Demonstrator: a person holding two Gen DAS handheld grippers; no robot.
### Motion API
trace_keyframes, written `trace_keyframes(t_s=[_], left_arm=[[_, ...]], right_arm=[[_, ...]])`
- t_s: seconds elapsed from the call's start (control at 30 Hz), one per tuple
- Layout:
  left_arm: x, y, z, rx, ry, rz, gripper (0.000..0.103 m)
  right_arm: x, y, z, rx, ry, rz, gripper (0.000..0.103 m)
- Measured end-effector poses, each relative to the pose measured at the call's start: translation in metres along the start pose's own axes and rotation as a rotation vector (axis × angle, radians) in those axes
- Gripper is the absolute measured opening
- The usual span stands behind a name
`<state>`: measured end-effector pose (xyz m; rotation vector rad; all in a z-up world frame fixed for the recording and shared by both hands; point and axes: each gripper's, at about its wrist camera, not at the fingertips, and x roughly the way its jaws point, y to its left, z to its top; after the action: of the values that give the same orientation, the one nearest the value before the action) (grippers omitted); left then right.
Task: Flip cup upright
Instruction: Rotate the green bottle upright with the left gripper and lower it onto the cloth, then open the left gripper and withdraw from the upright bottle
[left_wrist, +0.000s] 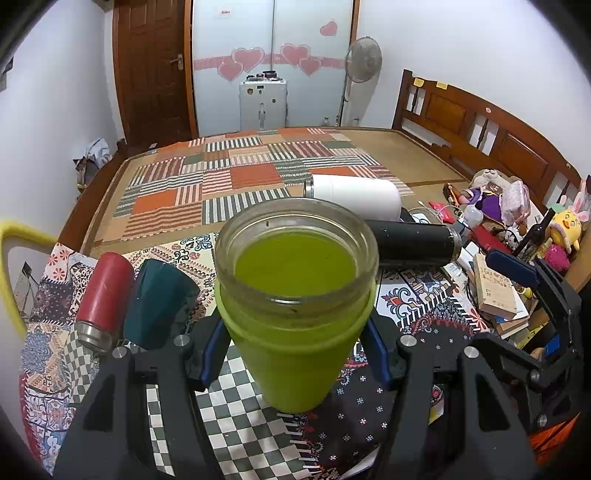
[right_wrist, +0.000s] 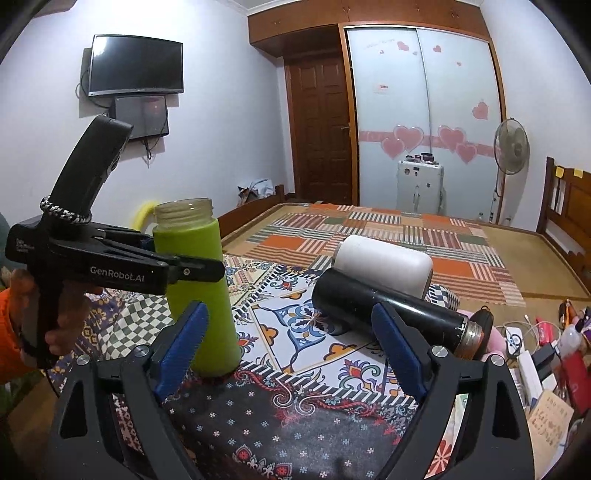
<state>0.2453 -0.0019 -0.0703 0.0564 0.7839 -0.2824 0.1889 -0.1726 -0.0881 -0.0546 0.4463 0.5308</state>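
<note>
Left gripper (left_wrist: 295, 354) is clamping the green cup (left_wrist: 295, 306) mid-body, blue pads pressing both sides. Right-wrist view shows the cup standing upright, mouth up, base on the patterned cloth (right_wrist: 317, 332); whether full weight is on the base can't be confirmed. Right gripper (right_wrist: 291, 343) is hanging with jaws spread wide and holding nothing, aimed at the gap between the green cup and the black bottle (right_wrist: 391, 314).

Judgement: the flip looks essentially done, and the step in hand is set-down and release. To do it well:
- The person is better off confirming the base is sitting flat before opening; the cloth is soft and layered, so a tall, narrow cup is likely tippy.
- Open both pads evenly, then back straight out along the finger axis, with no sideways drag on the wall.
- Keep clear of the red bottle (left_wrist: 103, 299) and teal cup (left_wrist: 159, 302), both lying just beside the left gripper.

The white bottle (right_wrist: 384, 264) is lying behind the black one, touching it.
</note>
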Motion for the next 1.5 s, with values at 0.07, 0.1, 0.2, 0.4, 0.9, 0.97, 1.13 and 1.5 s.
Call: trace_keyframes(t_s=[0.07, 0.1, 0.2, 0.4, 0.9, 0.97, 1.13, 1.5], left_arm=[[-0.002, -0.001, -0.003, 0.000, -0.005, 0.001, 0.063], [-0.002, -0.003, -0.004, 0.002, -0.009, 0.003, 0.063], [-0.007, -0.005, -0.010, 0.011, -0.026, 0.014, 0.063], [-0.007, -0.002, -0.011, -0.017, -0.018, 0.024, 0.068], [-0.124, -0.004, -0.043, -0.073, -0.253, 0.034, 0.074], [-0.149, -0.007, -0.049, -0.083, -0.317, 0.049, 0.074], [-0.197, -0.016, -0.071, -0.092, -0.451, 0.101, 0.074], [-0.247, -0.046, -0.114, -0.059, -0.630, 0.223, 0.088]], right_arm=[[0.000, 0.001, 0.000, 0.005, 0.001, 0.006, 0.089], [0.000, 0.001, 0.000, 0.007, 0.001, 0.008, 0.089], [0.001, 0.001, -0.001, 0.016, 0.005, 0.013, 0.089], [-0.002, 0.004, -0.001, 0.024, 0.010, 0.011, 0.089], [-0.071, 0.038, 0.022, 0.012, -0.109, -0.033, 0.089], [-0.084, 0.047, 0.026, 0.014, -0.134, -0.035, 0.089], [-0.121, 0.070, 0.031, 0.009, -0.219, -0.047, 0.089], [-0.147, 0.100, 0.028, -0.021, -0.315, -0.118, 0.103]])
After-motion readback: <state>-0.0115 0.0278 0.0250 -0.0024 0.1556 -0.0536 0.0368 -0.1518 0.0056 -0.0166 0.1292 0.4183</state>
